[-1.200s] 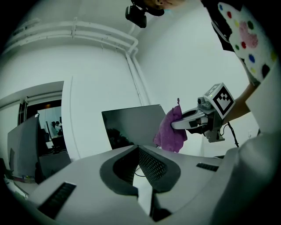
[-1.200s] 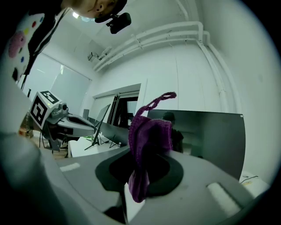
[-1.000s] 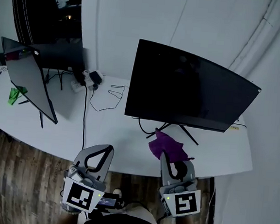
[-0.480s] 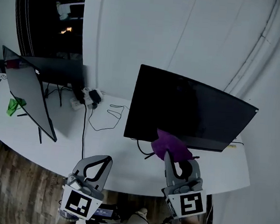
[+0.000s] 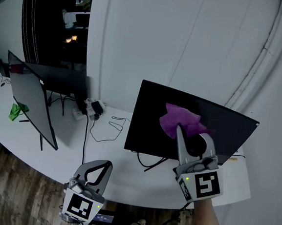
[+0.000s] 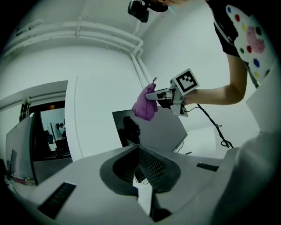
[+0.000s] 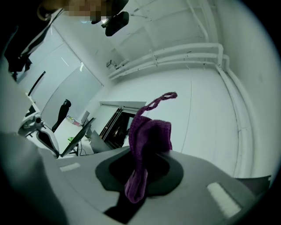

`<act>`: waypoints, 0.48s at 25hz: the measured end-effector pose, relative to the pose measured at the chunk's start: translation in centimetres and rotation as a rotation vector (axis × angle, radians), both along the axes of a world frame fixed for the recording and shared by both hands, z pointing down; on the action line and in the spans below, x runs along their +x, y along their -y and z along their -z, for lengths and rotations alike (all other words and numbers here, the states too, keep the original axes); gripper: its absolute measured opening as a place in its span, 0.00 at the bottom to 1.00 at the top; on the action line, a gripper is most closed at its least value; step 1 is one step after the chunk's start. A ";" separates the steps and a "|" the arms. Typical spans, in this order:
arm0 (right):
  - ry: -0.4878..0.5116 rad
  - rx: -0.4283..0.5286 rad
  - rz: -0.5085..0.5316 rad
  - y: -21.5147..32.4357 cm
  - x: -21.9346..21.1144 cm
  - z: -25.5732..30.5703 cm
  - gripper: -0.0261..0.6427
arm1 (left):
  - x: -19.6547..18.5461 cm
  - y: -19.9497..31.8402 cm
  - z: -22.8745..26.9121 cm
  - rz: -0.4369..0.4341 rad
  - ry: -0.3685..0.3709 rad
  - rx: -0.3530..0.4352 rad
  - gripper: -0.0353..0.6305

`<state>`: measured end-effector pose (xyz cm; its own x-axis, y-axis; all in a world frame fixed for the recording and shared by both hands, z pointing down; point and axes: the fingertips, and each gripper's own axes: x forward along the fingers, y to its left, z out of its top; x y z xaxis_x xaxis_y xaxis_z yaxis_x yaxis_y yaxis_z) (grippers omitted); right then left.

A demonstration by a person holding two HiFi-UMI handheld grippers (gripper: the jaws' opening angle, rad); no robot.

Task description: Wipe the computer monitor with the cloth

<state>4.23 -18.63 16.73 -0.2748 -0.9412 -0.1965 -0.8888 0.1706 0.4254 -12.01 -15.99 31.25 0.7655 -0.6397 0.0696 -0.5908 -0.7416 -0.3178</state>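
Two grippers in frame: which one carries the cloth? (Editor)

The right gripper (image 5: 180,131). Its jaws are clamped on a purple cloth (image 5: 177,119), raised in front of the upper middle of the black computer monitor (image 5: 147,127). The screen is dark. Whether cloth and glass touch cannot be told from any view. (Photographer)

What does the cloth look like up close? (Editor)

From the right gripper view it is a bunched, knitted-looking purple cloth (image 7: 149,134). A thin loop (image 7: 163,97) sticks up from its top, and a folded tail hangs down between the jaws towards the camera. From the left gripper view the same cloth (image 6: 145,105) droops off the tip of the right gripper (image 6: 159,94), by the top edge of the monitor (image 6: 162,132), with a bare forearm (image 6: 219,94) behind. (Photographer)

And the left gripper (image 5: 106,164)? (Editor)

It is held low at the near edge of the white desk (image 5: 64,144), well apart from the monitor, with its jaws together on nothing. (Photographer)

Anything else on the desk? (Editor)

A second monitor (image 5: 31,100) stands at the far left with a small green object (image 5: 17,111) beside it. A cluster of plugs (image 5: 88,108) and a black cable (image 5: 105,126) lie between the two screens. (Photographer)
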 end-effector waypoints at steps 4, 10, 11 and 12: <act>-0.056 0.037 0.026 2.1 0.0 3.1 0.13 | 0.3 0.3 0.2 0.014 -0.011 0.002 0.06; -0.140 0.093 0.049 5.2 -0.4 6.8 0.13 | 0.0 0.5 0.3 0.049 -0.024 -0.007 0.06; -0.148 0.099 0.050 5.8 -0.4 7.3 0.13 | 0.0 0.6 0.3 0.055 -0.024 -0.008 0.06; -0.157 0.104 0.051 6.4 -0.5 7.7 0.13 | -0.1 0.6 0.2 0.061 -0.024 -0.009 0.06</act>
<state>3.77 -25.04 9.07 -0.3564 -0.9021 -0.2432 -0.8012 0.1612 0.5762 -12.08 -16.58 31.03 0.7265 -0.6847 0.0579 -0.6424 -0.7066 -0.2967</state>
